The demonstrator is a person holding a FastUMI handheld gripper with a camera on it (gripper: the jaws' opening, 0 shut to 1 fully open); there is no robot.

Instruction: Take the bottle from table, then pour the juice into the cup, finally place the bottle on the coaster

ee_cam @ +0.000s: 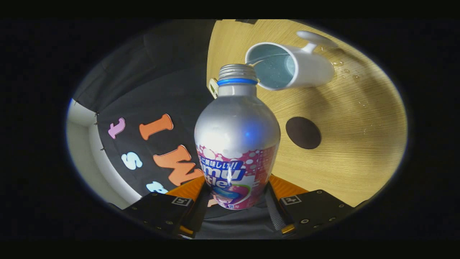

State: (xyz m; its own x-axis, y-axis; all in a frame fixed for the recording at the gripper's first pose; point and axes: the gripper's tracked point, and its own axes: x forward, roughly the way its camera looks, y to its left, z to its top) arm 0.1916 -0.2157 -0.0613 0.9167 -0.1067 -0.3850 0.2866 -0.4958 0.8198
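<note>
Bottle (237, 133) clamped between both fingers (190, 194), mouth at cup (291, 66); coaster (303, 132) beside.

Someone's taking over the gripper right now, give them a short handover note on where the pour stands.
Gripper: shut on the bottle, both fingers pressing on its labelled lower body.
Bottle: cap off, tipped with its mouth at the rim of the white cup.
Cup: on the wooden table, beyond the fingers; some clear liquid already inside. Droplets lie on the table beside its handle.
Coaster: dark round disc on the table, between cup and gripper, bare.
Done: bottle picked up, pour under way.
Left: finish the pour, right the bottle, set it on the coaster.
</note>
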